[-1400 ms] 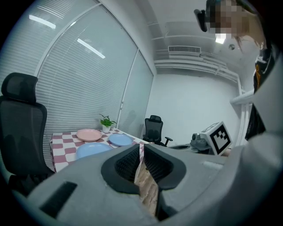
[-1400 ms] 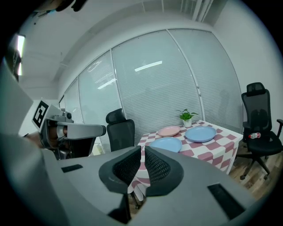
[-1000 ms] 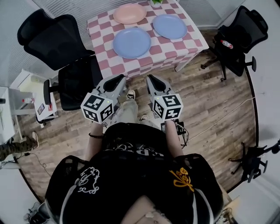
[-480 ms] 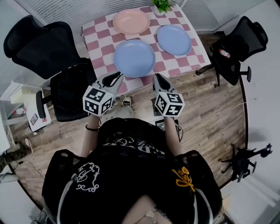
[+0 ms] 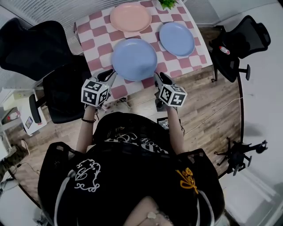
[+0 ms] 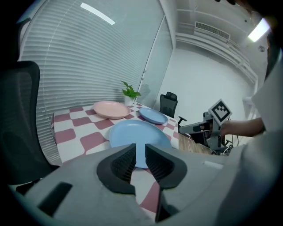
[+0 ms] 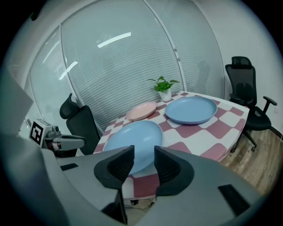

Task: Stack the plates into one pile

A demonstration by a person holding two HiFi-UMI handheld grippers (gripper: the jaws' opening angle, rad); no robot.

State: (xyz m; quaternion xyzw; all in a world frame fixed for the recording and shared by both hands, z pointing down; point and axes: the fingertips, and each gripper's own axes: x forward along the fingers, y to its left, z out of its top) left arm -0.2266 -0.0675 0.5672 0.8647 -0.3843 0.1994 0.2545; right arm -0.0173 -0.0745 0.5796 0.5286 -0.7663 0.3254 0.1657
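Three plates lie apart on the checked table (image 5: 95, 31): a large blue plate (image 5: 134, 59) nearest me, a smaller blue plate (image 5: 177, 39) to the right and a pink plate (image 5: 130, 16) at the back. My left gripper (image 5: 110, 75) hovers at the table's near edge, left of the large blue plate (image 6: 137, 132). Its jaws are nearly together, just starting to part, with nothing between them. My right gripper (image 5: 158, 78) is at the plate's right, clear of the large blue plate (image 7: 132, 137). Its jaws are opening and empty.
A small potted plant (image 5: 167, 3) stands at the table's far edge. A black office chair (image 5: 31, 48) crowds the table's left side. Another black chair (image 5: 241, 39) stands to the right. Wooden floor lies below the near edge.
The person has stepped up to the table. Both grippers moved forward from over the floor to the near edge beside the large blue plate. The right jaws have parted.
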